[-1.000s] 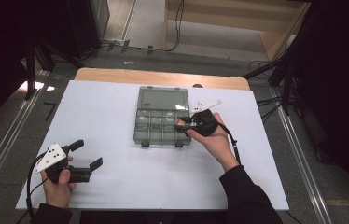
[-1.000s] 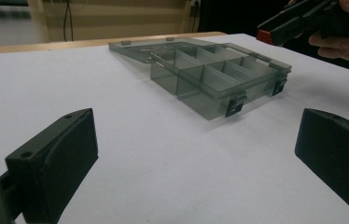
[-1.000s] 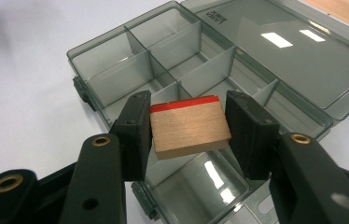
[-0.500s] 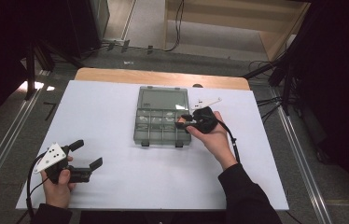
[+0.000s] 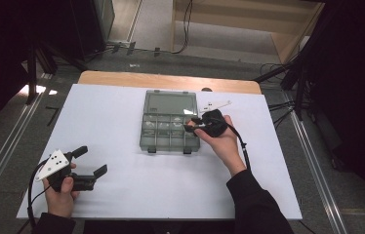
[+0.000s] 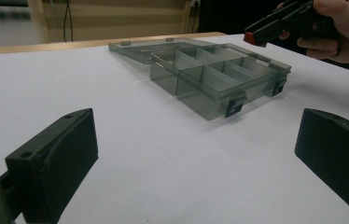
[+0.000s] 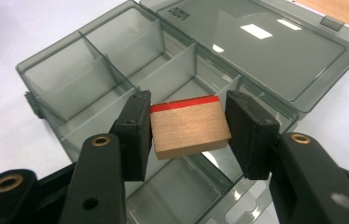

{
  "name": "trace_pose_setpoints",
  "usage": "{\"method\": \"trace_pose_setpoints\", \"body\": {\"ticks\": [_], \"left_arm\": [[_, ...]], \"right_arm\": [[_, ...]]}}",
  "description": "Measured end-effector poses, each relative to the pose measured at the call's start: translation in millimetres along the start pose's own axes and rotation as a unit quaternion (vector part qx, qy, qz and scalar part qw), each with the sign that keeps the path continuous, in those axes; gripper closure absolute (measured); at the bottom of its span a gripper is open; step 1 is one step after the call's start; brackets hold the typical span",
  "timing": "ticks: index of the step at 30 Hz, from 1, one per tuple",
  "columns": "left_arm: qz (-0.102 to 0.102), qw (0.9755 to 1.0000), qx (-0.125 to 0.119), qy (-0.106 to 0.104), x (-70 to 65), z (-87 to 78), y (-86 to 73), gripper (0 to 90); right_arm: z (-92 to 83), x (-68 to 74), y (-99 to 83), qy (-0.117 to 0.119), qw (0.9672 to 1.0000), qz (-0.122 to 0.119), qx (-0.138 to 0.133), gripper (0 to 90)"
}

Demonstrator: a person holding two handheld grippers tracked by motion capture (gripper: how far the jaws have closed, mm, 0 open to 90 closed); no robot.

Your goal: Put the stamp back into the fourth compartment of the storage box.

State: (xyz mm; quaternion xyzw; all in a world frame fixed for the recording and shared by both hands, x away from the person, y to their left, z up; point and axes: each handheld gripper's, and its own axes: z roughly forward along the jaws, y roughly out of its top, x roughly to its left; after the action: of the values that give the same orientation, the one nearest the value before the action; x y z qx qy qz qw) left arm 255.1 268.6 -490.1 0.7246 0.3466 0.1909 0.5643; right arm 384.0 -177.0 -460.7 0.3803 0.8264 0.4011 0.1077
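Two claws over white table (image 5: 122, 122): left claw (image 5: 89, 163) spread, right claw (image 7: 189, 135) pinching wooden block (image 7: 189, 129).

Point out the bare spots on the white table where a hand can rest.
Bare white table lies between the left hand-held gripper and the open grey box, and along the near edge. It is crowded at the box's right side, where the right hand-held gripper holds a wooden block.

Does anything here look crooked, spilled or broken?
Nothing spilled or broken. The wooden block sits slightly tilted between the right gripper's jaws above the open compartment box. The left gripper rests open on the table.
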Motion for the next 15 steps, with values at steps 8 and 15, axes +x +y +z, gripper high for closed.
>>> {"method": "trace_pose_setpoints", "body": {"ticks": [8,15], "left_arm": [[0.0,1.0,0.0,-0.001,0.0,0.0,-0.1,0.0],[0.001,1.0,-0.001,-0.001,-0.3,0.0,0.0,0.0]], "right_arm": [[4.0,-4.8,0.6,-0.012,0.9999,0.012,0.002,51.1],[8.8,-9.0,-1.0,-0.02,0.9995,0.022,0.006,51.1]]}}
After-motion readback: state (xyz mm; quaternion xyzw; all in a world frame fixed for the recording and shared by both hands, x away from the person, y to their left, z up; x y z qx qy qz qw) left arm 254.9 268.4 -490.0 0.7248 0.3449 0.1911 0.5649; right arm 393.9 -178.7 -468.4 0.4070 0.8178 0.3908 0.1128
